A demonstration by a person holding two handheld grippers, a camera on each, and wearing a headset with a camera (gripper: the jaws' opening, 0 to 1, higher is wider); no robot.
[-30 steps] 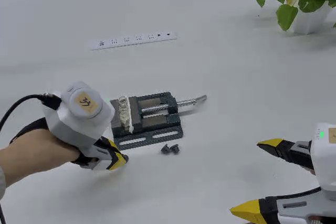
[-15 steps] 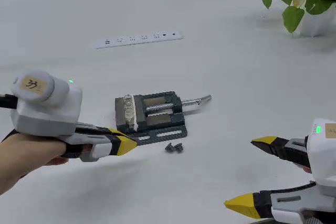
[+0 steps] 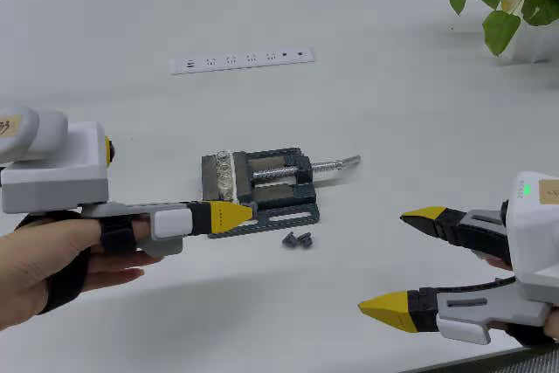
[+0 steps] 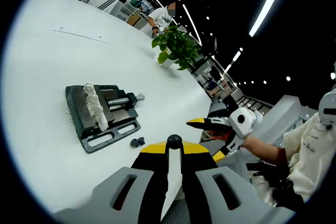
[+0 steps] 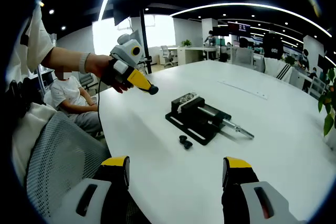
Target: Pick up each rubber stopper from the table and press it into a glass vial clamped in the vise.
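Lifted off the table [image 3: 393, 85], the left gripper [image 3: 244, 214] now levels toward the vise [image 3: 279, 194]. It is clenched on what looks like a dark stopper [image 4: 173, 141], seemingly to line up with the vials [image 3: 225, 172]. Two stoppers [image 3: 297, 239] lie just beside the vise. The right gripper [image 3: 395, 261] waits well apart with its jaws spread.

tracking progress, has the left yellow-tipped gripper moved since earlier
Yes: the left gripper, holding a dark rubber stopper, swung level; its tip now overlaps the dark metal vise's near-left edge.
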